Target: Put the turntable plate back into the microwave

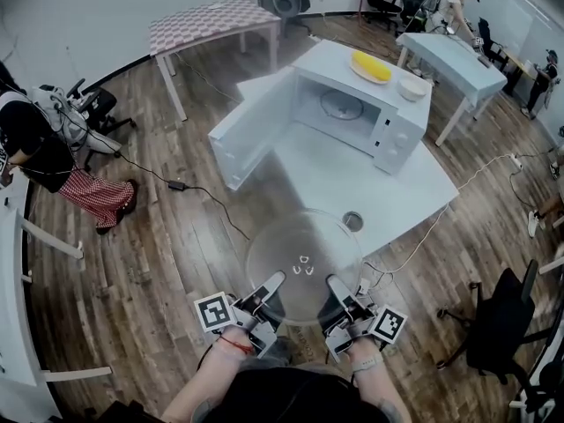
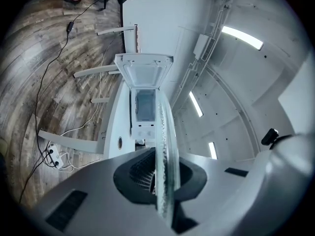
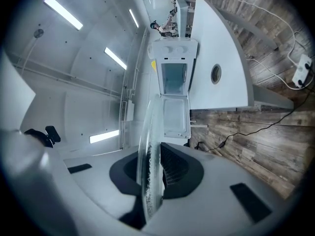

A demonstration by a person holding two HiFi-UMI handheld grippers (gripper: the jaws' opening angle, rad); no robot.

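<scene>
I hold a clear glass turntable plate level in front of me, above the floor at the white table's near corner. My left gripper is shut on its near-left rim and my right gripper on its near-right rim. The white microwave stands on the table with its door swung open to the left and a roller ring inside. From the left gripper the plate shows edge-on between the jaws, with the microwave beyond. The right gripper shows the plate and microwave likewise.
A yellow plate and a white bowl sit on top of the microwave. The table has a round cable hole. A black office chair stands at the right, a cable crosses the floor, and a seated person is at the left.
</scene>
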